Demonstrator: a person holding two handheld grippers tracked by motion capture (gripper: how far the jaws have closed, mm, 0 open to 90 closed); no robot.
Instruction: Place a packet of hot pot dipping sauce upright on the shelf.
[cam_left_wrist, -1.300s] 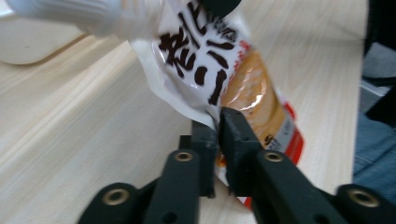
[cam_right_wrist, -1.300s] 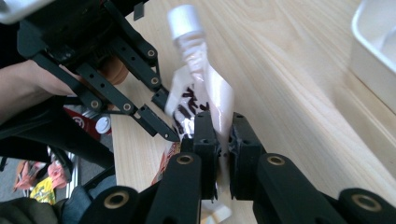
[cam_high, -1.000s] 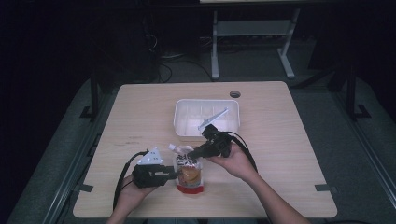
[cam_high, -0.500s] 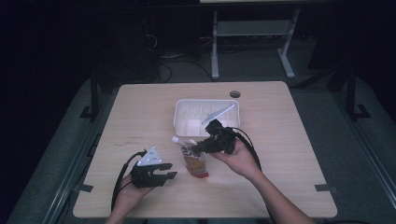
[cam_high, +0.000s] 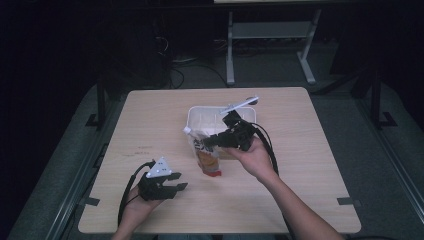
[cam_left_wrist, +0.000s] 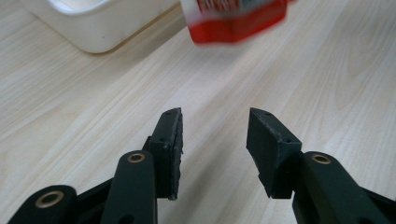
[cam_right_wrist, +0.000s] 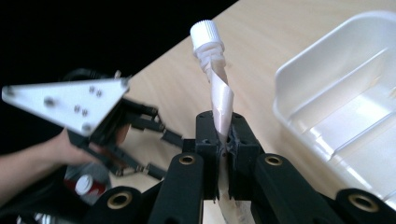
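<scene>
High view, left gripper (cam_high: 176, 186): I see it low on the table's near-left part, resting on the wood in the left hand (cam_high: 137, 210).
Left jaws: parted about halfway in the left gripper view; they have just been opening, and nothing lies between the pads (cam_left_wrist: 173, 140), only bare wood.
Pouch (cam_high: 206, 154): I see it just left of the table's centre, hanging clear of the wood with its red base down and its white cap (cam_high: 187, 130) up-left.
Pouch, near view: its red bottom edge (cam_left_wrist: 233, 23) is blurred at the top of the left gripper view, well apart from the left jaws.
Right gripper (cam_high: 212, 141): I see it held in the right hand (cam_high: 252, 156), pointing left toward the pouch.
Right jaws: clamped tight on the pouch's thin upper edge just below the spout (cam_right_wrist: 219, 102).
Count: I count two grippers, one pouch, one white tray (cam_high: 194, 116).
Tray: behind the pouch, toward the far edge; I cannot tell what is inside it.
Open room: the table (cam_high: 310, 150) is bare wood along its right half and its left side; the left gripper sits near the front edge.
</scene>
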